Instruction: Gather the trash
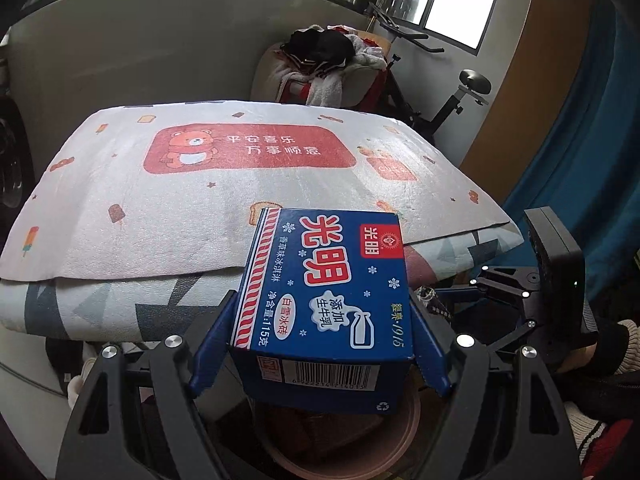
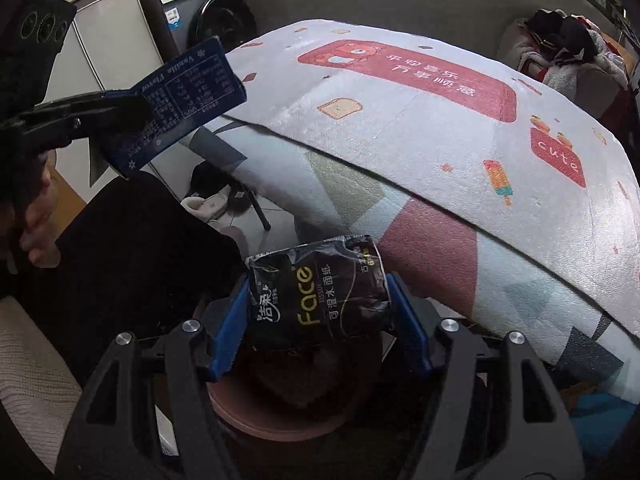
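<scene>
Ice cream carton (image 1: 324, 300), blue, sits pinched in the left tongs (image 1: 320, 344) above a pink bin (image 1: 344, 440). Right tongs (image 2: 316, 312) are clamped on a black tissue pack (image 2: 316, 292) over that bin, just off the bench (image 2: 440, 128) edge.

A white bear-print mat (image 1: 240, 184) lies on the table's geometric-patterned cloth (image 1: 120, 304).

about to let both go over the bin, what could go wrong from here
The blue carton in the left tool looks wide beside the pink bin below; it may catch the rim and tip outside. The crumpled tissue pack in the right tool is light and could cling to a finger or drift off the bin.
</scene>
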Action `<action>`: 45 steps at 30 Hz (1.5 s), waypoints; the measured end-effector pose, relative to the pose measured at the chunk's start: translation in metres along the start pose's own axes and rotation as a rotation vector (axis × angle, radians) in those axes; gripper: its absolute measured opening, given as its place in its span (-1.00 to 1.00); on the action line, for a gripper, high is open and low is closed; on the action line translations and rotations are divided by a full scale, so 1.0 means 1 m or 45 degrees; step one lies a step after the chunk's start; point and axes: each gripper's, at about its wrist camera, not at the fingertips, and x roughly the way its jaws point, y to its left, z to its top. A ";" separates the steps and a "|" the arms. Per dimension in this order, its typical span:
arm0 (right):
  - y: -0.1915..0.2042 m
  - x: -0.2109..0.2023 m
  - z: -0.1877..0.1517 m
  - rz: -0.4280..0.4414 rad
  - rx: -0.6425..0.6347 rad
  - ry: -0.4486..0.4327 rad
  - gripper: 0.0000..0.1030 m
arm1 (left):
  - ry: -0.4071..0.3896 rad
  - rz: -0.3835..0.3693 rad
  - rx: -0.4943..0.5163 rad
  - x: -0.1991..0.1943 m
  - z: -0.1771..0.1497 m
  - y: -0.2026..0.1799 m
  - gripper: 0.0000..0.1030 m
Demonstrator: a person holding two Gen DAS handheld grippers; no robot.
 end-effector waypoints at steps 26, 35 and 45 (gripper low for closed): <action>-0.074 -0.010 -0.012 -0.264 0.341 -0.249 0.88 | 0.137 -0.036 0.295 0.057 -0.042 -0.035 0.51; -0.073 -0.006 -0.012 -0.263 0.342 -0.237 0.88 | 0.122 0.021 0.198 0.059 -0.038 -0.021 0.76; -0.078 -0.024 0.000 -0.304 0.366 -0.252 0.89 | 0.004 0.152 0.165 0.037 -0.015 -0.015 0.88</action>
